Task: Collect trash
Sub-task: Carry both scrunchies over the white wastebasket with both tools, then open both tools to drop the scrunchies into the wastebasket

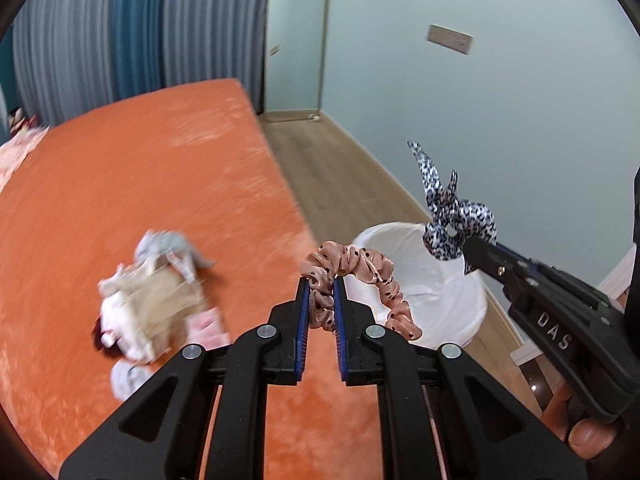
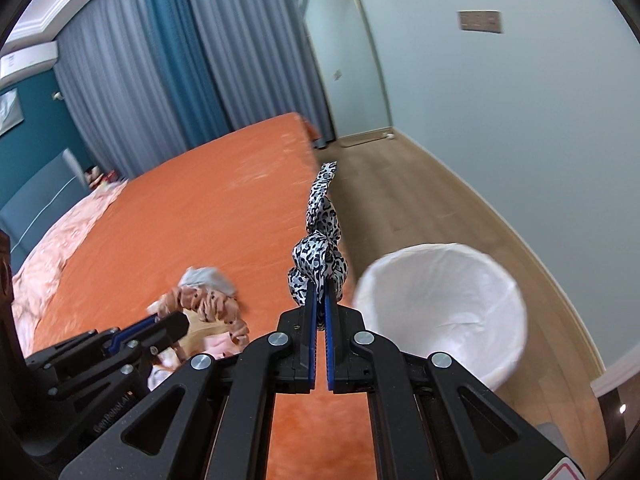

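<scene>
The left hand-held gripper (image 1: 321,280) sits closest to the camera in the left wrist view. Its two black fingers with blue pads (image 1: 304,300) are pulled in narrow and pinch a pink scrunchie (image 1: 352,276) with dark dots. The scrunchie pokes up between the pads and loops off to the right, hanging down in front of the bin (image 1: 420,280).

The right hand-held gripper (image 2: 319,292) is squeezed almost fully together. It grips a spotted scrunchie (image 2: 320,248), white with black marks like a leopard. One long tail of it sticks up and away from the pads. In the left wrist view this same gripper (image 1: 466,246) comes in from the right, with the spotted scrunchie just above the bin's rim. A person's fingers (image 1: 588,436) show at the bottom right, under the gripper.

Both grippers are up in the air above the edge of the orange bed (image 1: 140,184). The bin stands on the wood floor (image 2: 400,200) just beside the bed. It is round and has a white bag inside.

On the bed lies a small pile of clothes (image 1: 152,300), cream, pink and grey. It looks blurry. Farther off, a pink blanket (image 2: 60,240) lies at the head of the bed. Grey and blue curtains (image 2: 160,60) hang behind the bed, and a tall mirror (image 2: 352,60) leans on the pale wall.
</scene>
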### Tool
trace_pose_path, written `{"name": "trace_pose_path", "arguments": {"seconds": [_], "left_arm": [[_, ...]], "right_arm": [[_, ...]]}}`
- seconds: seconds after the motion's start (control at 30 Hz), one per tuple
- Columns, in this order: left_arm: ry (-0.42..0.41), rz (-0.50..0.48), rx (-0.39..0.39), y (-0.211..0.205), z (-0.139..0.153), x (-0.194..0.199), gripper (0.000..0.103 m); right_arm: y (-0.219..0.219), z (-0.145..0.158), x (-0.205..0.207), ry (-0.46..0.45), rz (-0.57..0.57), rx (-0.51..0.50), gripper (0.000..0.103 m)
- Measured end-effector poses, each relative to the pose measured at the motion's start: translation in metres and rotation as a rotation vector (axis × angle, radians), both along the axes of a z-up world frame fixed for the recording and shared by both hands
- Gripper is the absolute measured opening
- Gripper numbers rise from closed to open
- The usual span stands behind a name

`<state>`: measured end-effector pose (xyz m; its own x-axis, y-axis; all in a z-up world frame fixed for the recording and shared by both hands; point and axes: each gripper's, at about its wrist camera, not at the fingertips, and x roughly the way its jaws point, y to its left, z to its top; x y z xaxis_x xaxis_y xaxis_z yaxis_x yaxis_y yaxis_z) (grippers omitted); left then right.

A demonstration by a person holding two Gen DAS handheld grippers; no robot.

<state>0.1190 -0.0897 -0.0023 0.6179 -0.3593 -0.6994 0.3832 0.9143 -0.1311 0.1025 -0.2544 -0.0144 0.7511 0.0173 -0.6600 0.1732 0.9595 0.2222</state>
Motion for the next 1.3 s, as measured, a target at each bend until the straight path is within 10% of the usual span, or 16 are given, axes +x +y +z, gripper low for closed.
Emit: {"name": "trace_pose_path", "arguments": {"seconds": [1.0, 1.3], "left_arm": [[0.073, -0.159, 0.041, -0.133, -0.056, 0.061, 0.015], [0.097, -0.12, 0.04, -0.13, -0.065, 0.07, 0.052]], "right_arm": [[-0.085, -0.054, 0.015, 0.095, -0.137, 0.02, 0.005], [-0.089, -0.06, 0.013, 0.119, -0.162, 0.031, 0.018]]}}
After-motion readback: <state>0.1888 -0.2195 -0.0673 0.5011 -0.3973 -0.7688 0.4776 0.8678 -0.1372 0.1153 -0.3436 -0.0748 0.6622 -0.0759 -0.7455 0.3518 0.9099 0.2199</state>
